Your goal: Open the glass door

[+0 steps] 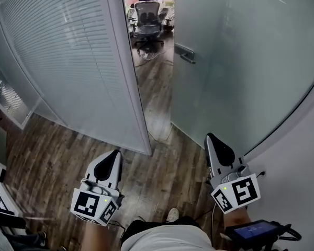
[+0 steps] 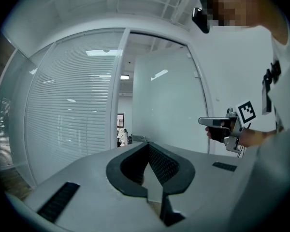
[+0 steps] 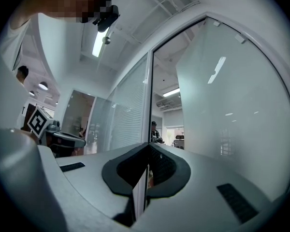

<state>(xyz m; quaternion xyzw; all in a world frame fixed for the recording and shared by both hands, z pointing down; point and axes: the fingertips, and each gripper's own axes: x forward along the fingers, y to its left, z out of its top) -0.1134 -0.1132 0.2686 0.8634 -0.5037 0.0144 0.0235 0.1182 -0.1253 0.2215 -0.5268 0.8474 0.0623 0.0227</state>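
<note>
The frosted glass door (image 1: 235,61) stands ajar at the right of the head view, its metal handle (image 1: 184,53) at the edge of the gap. Through the gap I see the room beyond. My left gripper (image 1: 115,153) hangs low over the wooden floor, well short of the door, jaws shut and empty (image 2: 147,144). My right gripper (image 1: 210,136) is beside the door's lower part, apart from the handle, also shut with nothing in it (image 3: 148,145). Each gripper shows in the other's view: the right gripper (image 2: 205,121), the left gripper (image 3: 79,138).
A glass wall with blinds (image 1: 68,61) forms the left side of the doorway. An office chair (image 1: 147,20) stands in the room beyond. A white wall (image 1: 303,161) is close on the right. My shoe (image 1: 171,214) is on the wooden floor (image 1: 52,156).
</note>
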